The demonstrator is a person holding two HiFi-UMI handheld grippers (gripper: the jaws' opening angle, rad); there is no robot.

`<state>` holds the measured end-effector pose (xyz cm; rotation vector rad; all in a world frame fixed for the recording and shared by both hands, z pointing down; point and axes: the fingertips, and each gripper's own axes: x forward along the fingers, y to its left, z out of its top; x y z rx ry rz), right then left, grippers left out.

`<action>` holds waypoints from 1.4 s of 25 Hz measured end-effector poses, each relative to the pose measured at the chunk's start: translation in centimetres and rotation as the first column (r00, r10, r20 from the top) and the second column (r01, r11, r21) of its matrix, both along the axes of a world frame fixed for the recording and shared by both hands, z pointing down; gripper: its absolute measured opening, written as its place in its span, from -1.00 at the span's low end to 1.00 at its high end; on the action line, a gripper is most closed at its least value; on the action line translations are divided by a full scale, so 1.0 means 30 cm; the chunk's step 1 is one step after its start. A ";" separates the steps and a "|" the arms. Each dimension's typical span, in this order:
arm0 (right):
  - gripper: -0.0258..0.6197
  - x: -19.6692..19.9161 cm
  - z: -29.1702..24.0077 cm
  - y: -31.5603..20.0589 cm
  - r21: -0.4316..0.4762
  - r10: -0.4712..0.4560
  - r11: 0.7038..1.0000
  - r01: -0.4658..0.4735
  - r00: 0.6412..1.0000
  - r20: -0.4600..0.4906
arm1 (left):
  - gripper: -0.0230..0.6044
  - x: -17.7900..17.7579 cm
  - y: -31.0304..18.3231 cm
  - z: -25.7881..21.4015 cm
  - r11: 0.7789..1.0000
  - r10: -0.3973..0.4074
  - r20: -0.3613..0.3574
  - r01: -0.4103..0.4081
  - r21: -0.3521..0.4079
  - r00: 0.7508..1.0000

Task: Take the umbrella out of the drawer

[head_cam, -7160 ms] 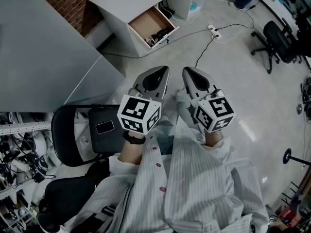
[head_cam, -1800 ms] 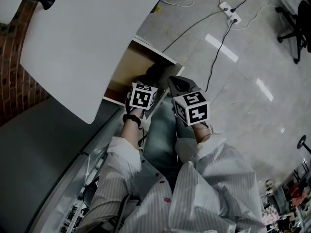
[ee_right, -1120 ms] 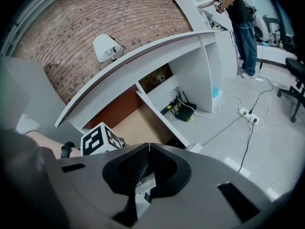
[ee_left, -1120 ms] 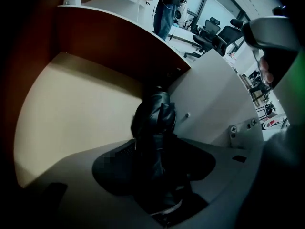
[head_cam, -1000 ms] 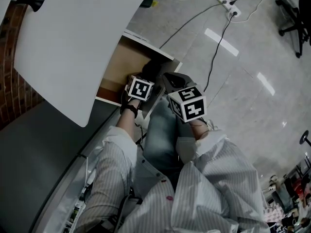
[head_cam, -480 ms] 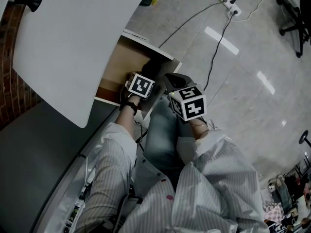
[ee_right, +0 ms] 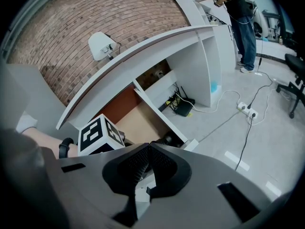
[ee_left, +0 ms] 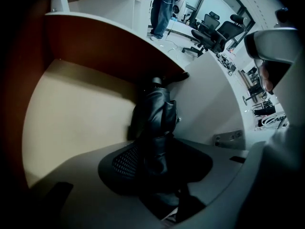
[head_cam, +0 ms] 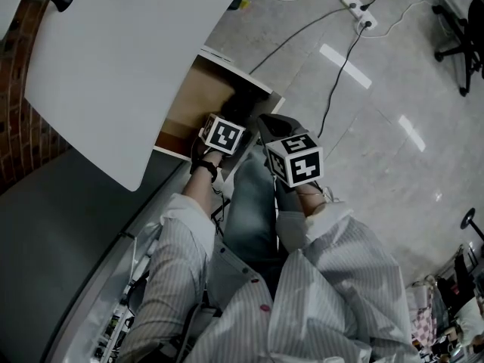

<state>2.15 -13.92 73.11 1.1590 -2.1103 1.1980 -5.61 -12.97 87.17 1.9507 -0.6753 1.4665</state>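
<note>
White desk top overhangs open wooden drawer | black folded umbrella inside, lengthwise along its white wall, tip pointing away | left gripper jaws closing around it | right gripper pinched together, empty | grey floor open

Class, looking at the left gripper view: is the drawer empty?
No, a folded black umbrella lies inside the drawer.
</note>
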 end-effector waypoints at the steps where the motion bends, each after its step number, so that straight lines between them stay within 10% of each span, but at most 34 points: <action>1: -0.81 0.001 -0.010 0.001 -0.002 0.000 1.000 0.000 1.000 0.000 | -0.28 0.004 0.018 -0.010 1.000 -0.004 -0.003 0.004 -0.020 1.000; 13: -0.81 -0.001 -0.223 -0.008 -0.003 -0.040 0.999 0.040 0.999 -0.006 | -0.27 0.048 0.086 -0.222 0.997 -0.052 -0.048 0.050 -0.057 0.997; 35: -0.81 0.012 -0.644 -0.009 0.059 -0.106 0.992 0.108 0.994 -0.037 | -0.27 0.095 0.063 -0.819 0.971 -0.183 -0.252 0.215 0.104 0.950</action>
